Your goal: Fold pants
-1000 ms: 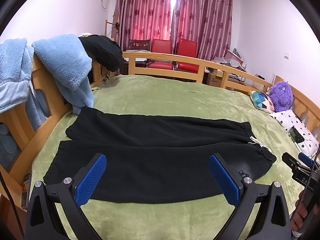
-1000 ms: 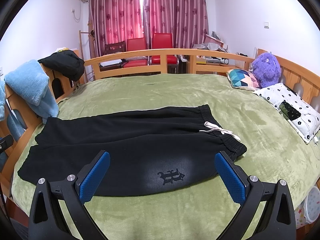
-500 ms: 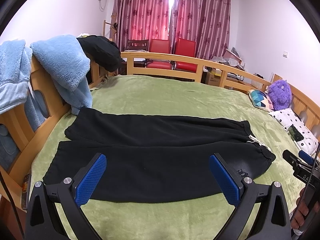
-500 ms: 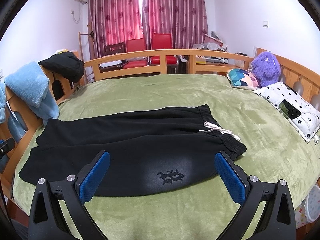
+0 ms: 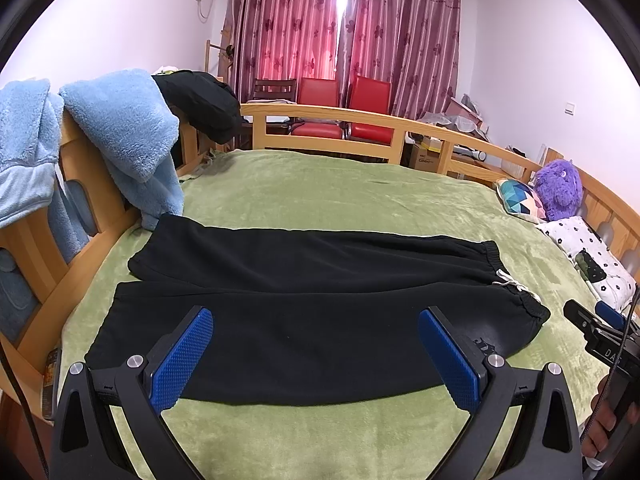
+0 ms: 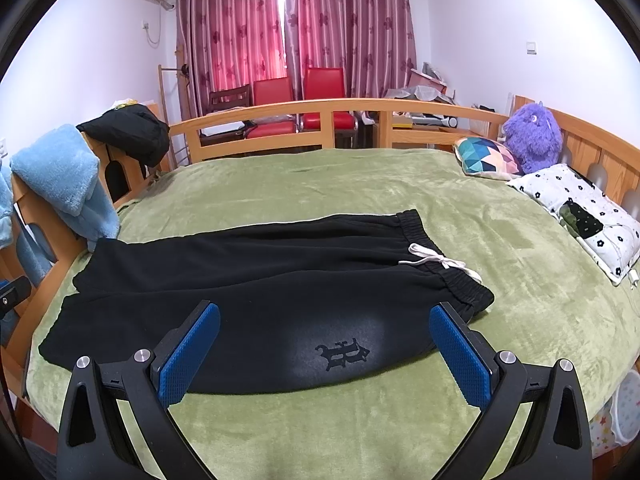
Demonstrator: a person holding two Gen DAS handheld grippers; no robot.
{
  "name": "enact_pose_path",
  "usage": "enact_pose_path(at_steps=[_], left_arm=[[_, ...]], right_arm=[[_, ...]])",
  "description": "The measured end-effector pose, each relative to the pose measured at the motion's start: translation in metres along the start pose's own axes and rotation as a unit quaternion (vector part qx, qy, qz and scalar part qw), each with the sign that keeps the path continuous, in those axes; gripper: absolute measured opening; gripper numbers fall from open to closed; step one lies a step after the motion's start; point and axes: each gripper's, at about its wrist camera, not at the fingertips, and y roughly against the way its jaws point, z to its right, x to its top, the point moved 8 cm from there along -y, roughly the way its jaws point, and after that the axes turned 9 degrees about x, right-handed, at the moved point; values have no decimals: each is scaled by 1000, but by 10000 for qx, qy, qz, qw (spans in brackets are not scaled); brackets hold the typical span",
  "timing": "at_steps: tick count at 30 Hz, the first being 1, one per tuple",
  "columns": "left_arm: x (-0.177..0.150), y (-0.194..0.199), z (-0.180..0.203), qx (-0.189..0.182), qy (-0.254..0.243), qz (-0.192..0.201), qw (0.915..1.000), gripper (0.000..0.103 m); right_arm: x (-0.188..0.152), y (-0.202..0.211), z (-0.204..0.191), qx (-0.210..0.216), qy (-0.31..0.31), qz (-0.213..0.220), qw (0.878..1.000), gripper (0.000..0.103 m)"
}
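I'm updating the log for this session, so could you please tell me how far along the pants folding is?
Done: the black pants lie spread flat on the green blanket, legs side by side, drawstring showing. In hand: nothing; the left gripper and right gripper are both open above the near edge, apart from the fabric. Left: every fold, as none is visible yet.
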Motion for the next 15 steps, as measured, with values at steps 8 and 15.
enact_pose_path(at_steps=[8,15], left_arm=[[1,-6,-3,183,-35,48,9998,103],[6,-18,-15,270,138,47,9995,103]], right_arm=[[3,-2,-3,-70,142,8,9999,103],[3,-10,-3,-96,184,100,9997,103]])
